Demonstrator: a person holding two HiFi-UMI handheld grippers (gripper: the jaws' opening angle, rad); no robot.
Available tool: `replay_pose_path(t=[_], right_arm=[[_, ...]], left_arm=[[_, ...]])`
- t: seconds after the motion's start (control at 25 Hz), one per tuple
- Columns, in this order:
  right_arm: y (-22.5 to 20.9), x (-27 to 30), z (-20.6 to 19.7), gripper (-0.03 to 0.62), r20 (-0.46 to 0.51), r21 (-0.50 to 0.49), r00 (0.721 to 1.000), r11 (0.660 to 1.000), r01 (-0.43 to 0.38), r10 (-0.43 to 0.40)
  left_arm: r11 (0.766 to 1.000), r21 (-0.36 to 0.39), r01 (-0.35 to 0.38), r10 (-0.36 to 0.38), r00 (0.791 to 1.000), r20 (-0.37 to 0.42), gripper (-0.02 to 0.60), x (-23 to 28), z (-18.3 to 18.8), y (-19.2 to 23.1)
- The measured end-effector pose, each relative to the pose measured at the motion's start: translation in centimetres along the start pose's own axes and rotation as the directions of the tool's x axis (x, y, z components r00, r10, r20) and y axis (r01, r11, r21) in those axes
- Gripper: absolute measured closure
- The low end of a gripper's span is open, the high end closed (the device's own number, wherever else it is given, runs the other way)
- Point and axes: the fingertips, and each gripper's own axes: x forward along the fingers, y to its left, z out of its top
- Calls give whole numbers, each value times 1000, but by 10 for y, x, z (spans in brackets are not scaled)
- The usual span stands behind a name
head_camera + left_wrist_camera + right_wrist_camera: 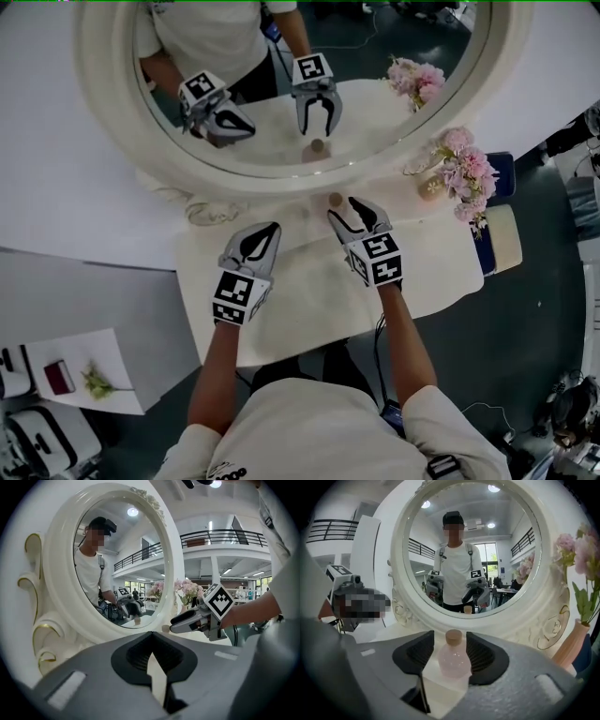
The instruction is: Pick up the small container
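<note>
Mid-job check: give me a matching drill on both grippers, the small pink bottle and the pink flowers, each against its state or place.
1. grey two-jaw left gripper
2. grey two-jaw right gripper
3. small pink cork-stoppered bottle
4. pink flower bunch

A. stands between open jaws
B. jaws together, nothing held
C. beside the white-framed round mirror, at the head view's right
D. jaws apart

Pairs: 1-B, 2-D, 3-A, 4-C

Head view: the small bottle (335, 199) shows only its cork, tucked between the right gripper (342, 208) fingers (367, 216). Right gripper view: its base drops behind the gripper body, and the vase (575, 644) runs off the right edge.
</note>
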Motion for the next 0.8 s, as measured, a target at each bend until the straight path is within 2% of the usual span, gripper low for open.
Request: replay_pose_path(t=[0.4, 0.8], right_arm=[[-7, 38, -23, 372, -34, -25, 999, 1000, 8, -9], [-9, 45, -16, 451, -19, -40, 1000, 999, 13, -14]], left_arm=[[1000, -3, -24, 24, 999, -25, 563, -2, -13, 0], [999, -22, -44, 43, 999, -33, 565, -16, -16, 1]])
